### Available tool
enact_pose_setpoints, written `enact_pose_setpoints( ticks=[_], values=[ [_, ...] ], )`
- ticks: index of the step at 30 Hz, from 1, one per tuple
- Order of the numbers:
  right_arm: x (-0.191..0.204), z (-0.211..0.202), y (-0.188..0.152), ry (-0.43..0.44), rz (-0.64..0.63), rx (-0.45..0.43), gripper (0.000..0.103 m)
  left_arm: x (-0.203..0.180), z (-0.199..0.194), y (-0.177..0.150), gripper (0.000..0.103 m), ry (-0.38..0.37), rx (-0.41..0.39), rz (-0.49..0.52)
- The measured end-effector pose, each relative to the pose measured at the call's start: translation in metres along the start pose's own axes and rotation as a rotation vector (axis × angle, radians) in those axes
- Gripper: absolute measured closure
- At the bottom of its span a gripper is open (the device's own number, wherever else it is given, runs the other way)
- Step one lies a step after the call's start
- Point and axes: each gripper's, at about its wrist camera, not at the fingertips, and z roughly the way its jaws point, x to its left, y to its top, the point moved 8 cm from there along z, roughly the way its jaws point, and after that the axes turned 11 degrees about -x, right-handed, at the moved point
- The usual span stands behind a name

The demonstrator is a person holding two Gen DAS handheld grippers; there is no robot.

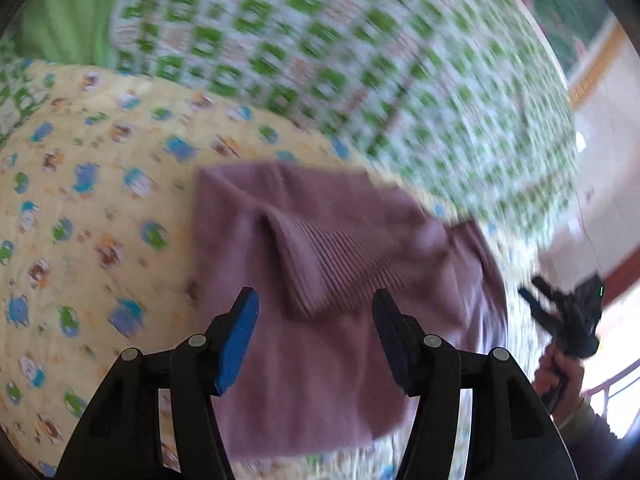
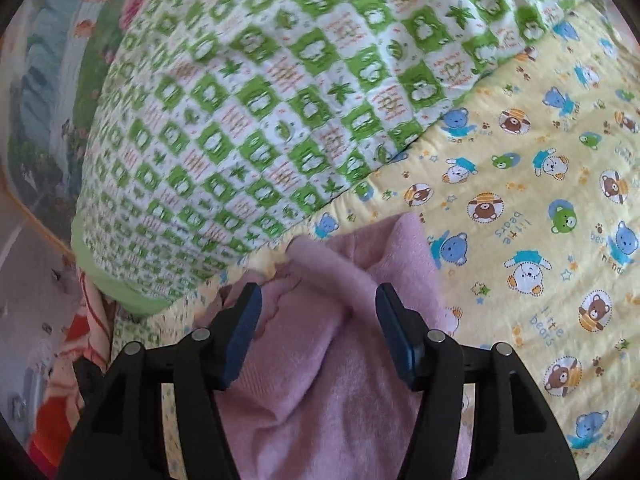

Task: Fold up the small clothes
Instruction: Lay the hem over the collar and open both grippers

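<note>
A small mauve-pink knit garment (image 1: 328,280) lies folded on a yellow bear-print blanket (image 1: 92,200), a ribbed cuff flap on top of it. My left gripper (image 1: 316,300) is open just above the garment, holding nothing. In the right wrist view the same pink garment (image 2: 320,360) lies bunched under my right gripper (image 2: 318,300), which is open and empty. The right gripper also shows at the right edge of the left wrist view (image 1: 568,316), held in a hand, beyond the garment's right side.
A green and white checked quilt (image 2: 248,112) lies heaped along the far side, over the yellow blanket (image 2: 540,200). Beyond the bed edge are a pale floor (image 1: 600,160) and orange-red patterned cloth (image 2: 72,340) at lower left.
</note>
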Motion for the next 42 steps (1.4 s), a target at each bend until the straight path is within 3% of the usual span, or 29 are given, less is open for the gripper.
enact_pose_setpoints(
  ticks=[3,7,10,13,17,19,23,25,28,33,36,39,42],
  values=[
    [0.02,-0.008,-0.041,0.036,-0.143,0.086,0.053,-0.034,0.02,-0.044,0.044,-0.055,0.101,0.074],
    [0.038,0.002,-0.107,0.067,-0.337,0.257,0.069,-0.061,0.057,-0.077,0.045,-0.08,0.175,0.131],
    [0.047,0.02,-0.136,0.089,-0.438,0.328,0.072,-0.069,0.088,-0.077,0.045,-0.068,0.196,0.172],
    [0.052,0.044,-0.142,0.109,-0.477,0.35,0.073,-0.064,0.108,-0.056,0.045,-0.053,0.174,0.158],
    [0.048,0.077,-0.123,0.09,-0.473,0.327,0.073,-0.033,0.125,-0.012,0.052,0.045,0.108,0.141],
    [0.039,0.091,-0.107,0.058,-0.462,0.298,0.076,-0.01,0.13,0.009,0.072,0.088,0.085,0.108],
    [0.027,0.107,-0.069,0.01,-0.443,0.208,0.076,0.024,0.132,0.039,0.079,0.148,0.035,0.073],
    [0.016,0.112,-0.044,-0.038,-0.396,0.139,0.076,0.035,0.134,0.051,0.089,0.176,0.021,0.063],
    [-0.01,0.12,-0.017,-0.065,-0.225,0.087,0.077,0.052,0.135,0.062,0.092,0.228,0.006,0.048],
    [-0.039,0.114,0.003,-0.126,-0.112,0.029,0.076,0.065,0.123,0.065,0.092,0.286,-0.011,0.091],
    [-0.047,0.101,0.01,-0.171,-0.125,0.003,0.075,0.085,0.109,0.066,0.091,0.312,-0.021,0.054],
    [-0.056,0.081,0.013,-0.178,-0.113,0.006,0.075,0.086,0.095,0.065,0.094,0.347,-0.022,0.079],
    [-0.046,0.061,0.013,-0.154,-0.145,0.0,0.074,0.067,0.07,0.06,0.082,0.327,-0.04,0.082]
  ],
)
